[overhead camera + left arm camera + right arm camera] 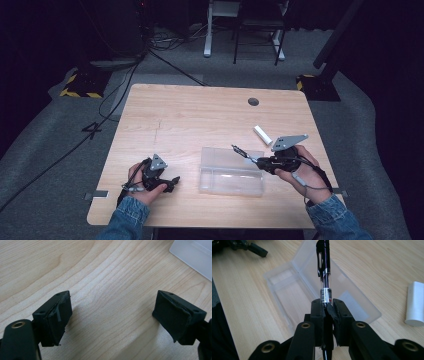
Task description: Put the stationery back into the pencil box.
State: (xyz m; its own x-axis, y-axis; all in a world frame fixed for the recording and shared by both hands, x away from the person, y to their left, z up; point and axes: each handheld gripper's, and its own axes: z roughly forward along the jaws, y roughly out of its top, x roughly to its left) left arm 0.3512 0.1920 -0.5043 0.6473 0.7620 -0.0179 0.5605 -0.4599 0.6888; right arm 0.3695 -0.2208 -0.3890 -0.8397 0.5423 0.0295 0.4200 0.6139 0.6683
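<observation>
My right gripper (pixel 329 305) is shut on a black pen (pixel 324 272) with a clear barrel and a clip. It holds the pen above an open clear plastic case (pixel 312 287). In the high view the pen (pixel 243 152) sticks out leftward from the right gripper (pixel 261 161) over the case (pixel 231 172), which lies at the table's middle front. My left gripper (pixel 175 181) rests at the front left of the table, jaws wide apart with bare wood between them (pixel 111 315). A corner of the case (pixel 193 255) shows at that view's top right.
A small white cylinder (pixel 262 134) lies on the wooden table (pixel 200 115) behind the right gripper, also at the right edge as the white cylinder (pixel 415 303). A dark round grommet (pixel 253 101) sits near the far edge. Cables and stands lie on the floor beyond.
</observation>
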